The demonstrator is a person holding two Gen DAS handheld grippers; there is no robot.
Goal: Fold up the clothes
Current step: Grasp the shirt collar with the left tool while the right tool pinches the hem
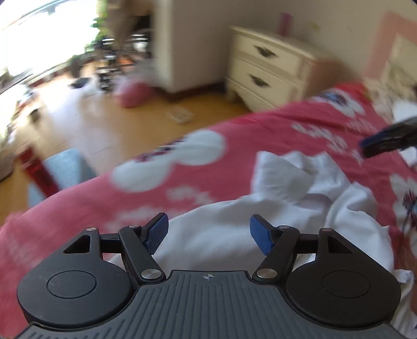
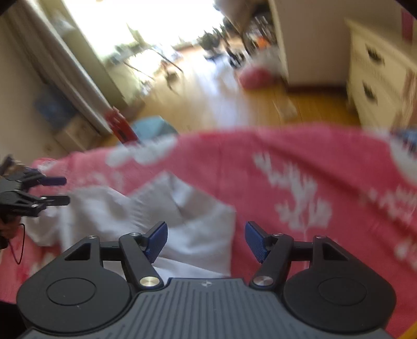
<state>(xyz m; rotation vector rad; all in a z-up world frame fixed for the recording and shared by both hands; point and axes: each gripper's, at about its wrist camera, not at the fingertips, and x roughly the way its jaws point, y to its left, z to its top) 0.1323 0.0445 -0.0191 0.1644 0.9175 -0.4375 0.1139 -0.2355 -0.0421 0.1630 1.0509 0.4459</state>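
White garment point(image 1: 273, 213): lies crumpled on the bed, on top of the pink bedspread point(image 1: 234, 135) with white flower and cartoon print. Not flat; several raised folds and a loose flap standing up at its far edge. No clear long axis readable in this heap. In the left wrist view the bulk runs from just in front of the tongs out toward the right and away. In the right wrist view the same cloth point(image 2: 182, 221) sits low and left of centre. Both views are motion-blurred, so the garment type cannot be told.

Nothing lies on the garment. Around it only bedspread.

Left tongs point(image 1: 208, 232): jaws wide apart, blue pads point(image 1: 157, 230) empty, hovering directly over the near part of the garment. Contact with the cloth cannot be told. Seen from the right wrist camera they point(image 2: 58, 190) enter from the left edge, roughly level, jaws apart, tips at the garment's left margin.

Right tongs point(image 2: 206, 240): jaws wide apart, empty, above the garment's right edge where it meets the bedspread. In the left wrist view they point(image 1: 375, 144) come in from the right, blurred, above and beyond the far side of the cloth.

Beyond the bed: wooden floor point(image 1: 117, 125), cream chest of drawers point(image 1: 271, 70) by the wall, pale blue stool point(image 1: 65, 169) at the bed's edge, pink bundle point(image 1: 134, 95) on the floor, bright window point(image 2: 146, 23).
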